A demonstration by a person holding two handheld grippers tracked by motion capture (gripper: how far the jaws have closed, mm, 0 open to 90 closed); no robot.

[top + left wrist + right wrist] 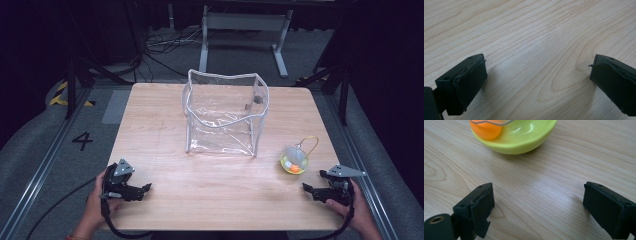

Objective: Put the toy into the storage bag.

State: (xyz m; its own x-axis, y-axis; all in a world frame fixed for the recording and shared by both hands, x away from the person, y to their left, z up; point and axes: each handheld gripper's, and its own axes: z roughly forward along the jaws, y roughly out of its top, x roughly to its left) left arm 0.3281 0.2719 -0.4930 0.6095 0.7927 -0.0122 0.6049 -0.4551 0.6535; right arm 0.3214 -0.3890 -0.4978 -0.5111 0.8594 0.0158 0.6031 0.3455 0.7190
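Your right gripper [311, 189] rests jaws apart just near of the yellow-green capsule [294, 162] holding an orange ball [486, 130], while your left gripper [144, 189] sits jaws apart at the table's [220, 195] near-left.

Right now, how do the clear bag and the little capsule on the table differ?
The clear bag is big, boxy, open-topped and looks empty; the capsule is small, round and holds an orange ball. The bag stands mid-table, the capsule beside the right gripper. The bag is colourless; the capsule's bottom is yellow-green. Both are see-through.
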